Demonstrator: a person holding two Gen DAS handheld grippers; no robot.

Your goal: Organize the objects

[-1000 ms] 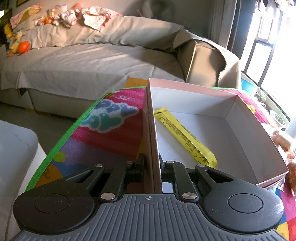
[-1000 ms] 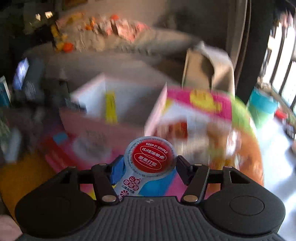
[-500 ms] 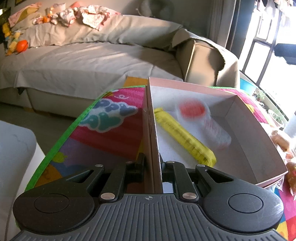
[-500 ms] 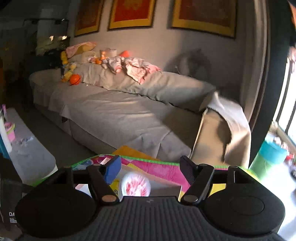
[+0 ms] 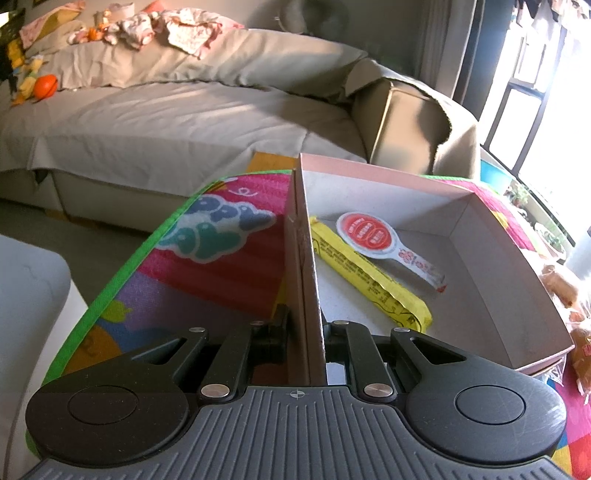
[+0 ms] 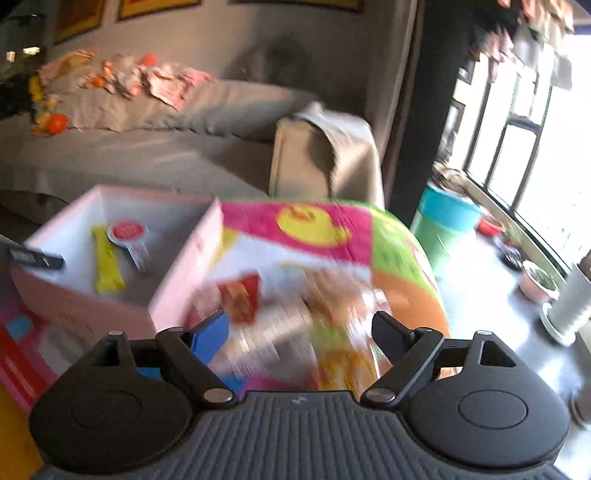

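A red-lidded pouch (image 5: 373,236) lies inside the pink box (image 5: 406,177), touching a yellow snack bar (image 5: 369,273), ahead and right of the left gripper (image 5: 304,328), whose fingers clamp the box's side wall. The right gripper (image 6: 301,328) is spread apart and holds nothing, above blurred snack packets (image 6: 332,295) on the colourful mat (image 6: 317,225).

Red-capped pouch (image 5: 384,243) and yellow bar (image 5: 365,275) lie flat inside pink box (image 5: 517,266).

Sofa (image 5: 177,122): grey cover, clothes on backrest.
Window (image 6: 524,147): right of sofa, bright daylight.
Wall (image 6: 332,33): behind sofa, framed pictures.
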